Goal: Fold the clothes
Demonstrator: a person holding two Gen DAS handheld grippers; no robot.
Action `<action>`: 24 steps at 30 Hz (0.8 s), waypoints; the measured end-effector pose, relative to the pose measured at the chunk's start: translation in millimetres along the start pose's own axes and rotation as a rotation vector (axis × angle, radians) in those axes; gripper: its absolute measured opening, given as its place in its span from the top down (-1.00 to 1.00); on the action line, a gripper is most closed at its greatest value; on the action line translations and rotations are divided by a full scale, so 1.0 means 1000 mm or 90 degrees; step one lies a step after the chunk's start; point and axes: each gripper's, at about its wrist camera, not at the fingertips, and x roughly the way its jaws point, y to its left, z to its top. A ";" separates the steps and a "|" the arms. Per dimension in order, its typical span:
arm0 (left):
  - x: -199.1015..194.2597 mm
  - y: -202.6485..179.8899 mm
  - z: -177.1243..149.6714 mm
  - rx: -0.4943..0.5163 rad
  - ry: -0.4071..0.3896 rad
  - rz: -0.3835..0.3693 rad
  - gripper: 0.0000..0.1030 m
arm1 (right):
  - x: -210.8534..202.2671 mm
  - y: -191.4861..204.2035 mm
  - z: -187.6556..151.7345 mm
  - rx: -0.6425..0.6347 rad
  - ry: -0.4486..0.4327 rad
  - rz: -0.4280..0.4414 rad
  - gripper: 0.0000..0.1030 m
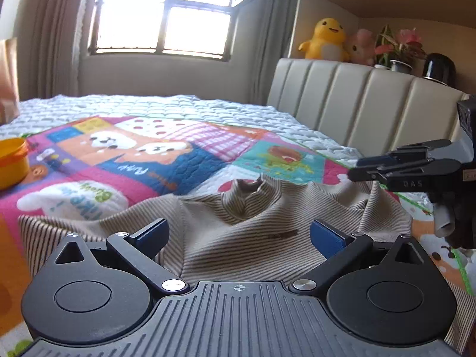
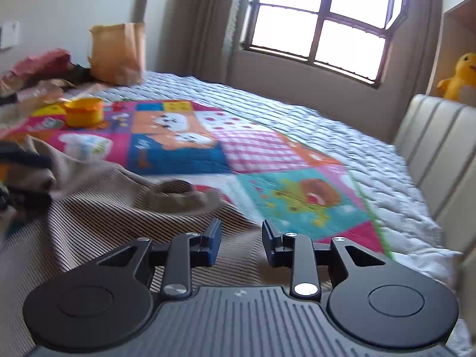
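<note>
We see a beige striped top [image 1: 238, 223] lying rumpled on a bright patchwork play mat [image 1: 166, 154], which is spread over a pale quilted bedspread [image 1: 148, 104] on the bed. The top sits at the near edge of the mat, its collar [image 1: 250, 186] raised and facing the far side, with the fabric bunched in folds around it. Our left hand-held gripper [image 1: 238, 238] hovers low above the near part of the top with its jaws spread wide; the blue pads [image 1: 327, 238] stand clear on either side of the cloth and nothing is pinched between them. Our right hand-held gripper [image 2: 241, 242] is over the right edge of the top, where the stripes meet the mat; its jaws are parted by a narrow gap and hold nothing. In the left wrist view the same right tool shows at the right edge, above the shoulder of the garment. A yellow tub [image 2: 84, 111] stands on the far left of the mat, well apart from the top, and a brown paper bag [image 2: 117, 53] stands beyond it near the curtain. A padded headboard [image 1: 357, 101] runs along the right, with a yellow plush toy [image 1: 325, 40] on the shelf behind it.
</note>
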 end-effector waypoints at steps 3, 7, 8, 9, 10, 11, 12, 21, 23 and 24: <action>0.001 0.012 -0.010 0.033 0.022 0.058 -1.00 | 0.038 0.029 0.025 0.036 -0.006 0.073 0.30; 0.009 0.046 -0.008 0.019 0.024 0.161 -1.00 | 0.107 0.054 0.035 0.042 0.058 0.081 0.07; 0.010 0.059 -0.007 -0.008 0.014 0.186 -1.00 | 0.125 0.058 0.032 0.037 0.091 0.059 0.07; 0.011 0.072 -0.008 -0.051 0.002 0.202 -1.00 | 0.141 0.061 0.029 0.037 0.120 0.045 0.08; 0.011 0.084 -0.010 -0.095 -0.007 0.206 -1.00 | 0.150 0.063 0.025 0.043 0.134 0.049 0.30; 0.011 0.095 -0.013 -0.129 -0.011 0.200 -1.00 | 0.153 0.063 0.022 0.050 0.134 0.065 0.48; 0.011 0.104 -0.017 -0.157 -0.015 0.193 -1.00 | 0.153 0.065 0.022 0.051 0.126 0.072 0.83; 0.000 0.123 -0.025 -0.185 -0.024 0.193 -1.00 | 0.176 0.041 0.062 0.072 0.072 -0.034 0.95; -0.001 0.127 -0.026 -0.198 -0.026 0.205 -1.00 | 0.169 0.031 0.055 0.084 0.075 -0.045 0.93; -0.002 0.128 -0.026 -0.201 -0.026 0.209 -1.00 | 0.159 0.025 0.053 0.097 0.067 -0.045 0.86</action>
